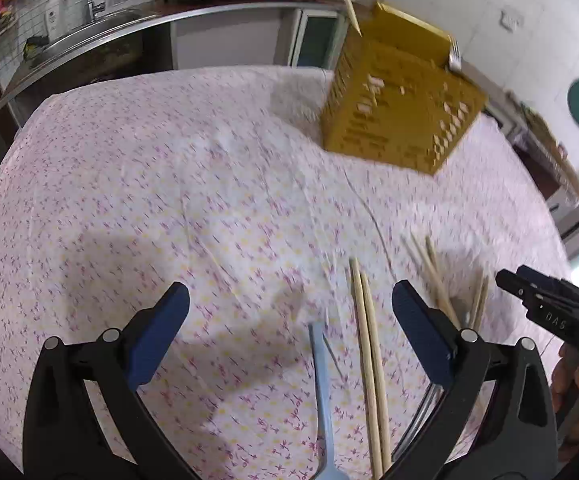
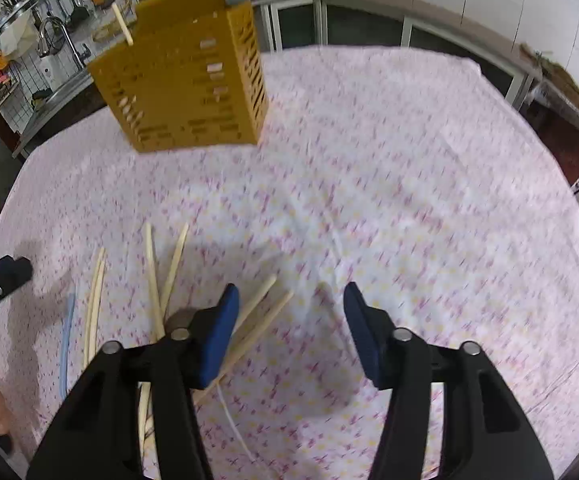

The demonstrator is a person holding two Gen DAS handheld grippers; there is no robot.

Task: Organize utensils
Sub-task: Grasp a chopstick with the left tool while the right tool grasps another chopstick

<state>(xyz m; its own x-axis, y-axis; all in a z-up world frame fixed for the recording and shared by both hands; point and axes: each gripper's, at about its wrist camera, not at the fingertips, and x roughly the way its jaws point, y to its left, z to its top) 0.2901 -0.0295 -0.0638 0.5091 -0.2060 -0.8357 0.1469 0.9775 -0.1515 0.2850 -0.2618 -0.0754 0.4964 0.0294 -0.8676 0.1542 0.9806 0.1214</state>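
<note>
Yellow plastic makes up the slotted utensil holder (image 1: 399, 108), which stands upright at the far side of the table on a floral tablecloth (image 1: 169, 200). A wooden chopstick (image 1: 348, 4) pokes out of its top at one side, and the tines of a metal fork (image 1: 454, 56) show above its rim at the other.

Near the cameras, loose utensils lie flat on the cloth. A pair of chopsticks (image 1: 371, 368) lies side by side, with a pale blue handle (image 1: 323, 392) just to its left; whether that is a spoon or a fork cannot be told. More chopsticks (image 2: 161, 276) lie fanned and crossing farther right.

The left gripper (image 1: 289, 336) points down at the cloth with its blue-padded jaws spread wide, nothing pressed between them; the chopstick pair and the blue handle lie below the gap. The right gripper (image 2: 291, 332) hangs over the cloth to the right of the chopstick heap, its jaws partly apart and holding nothing, with bare cloth under the gap. Its left finger (image 2: 217, 340) overlaps two chopsticks (image 2: 265, 308) in the right wrist view.
</note>
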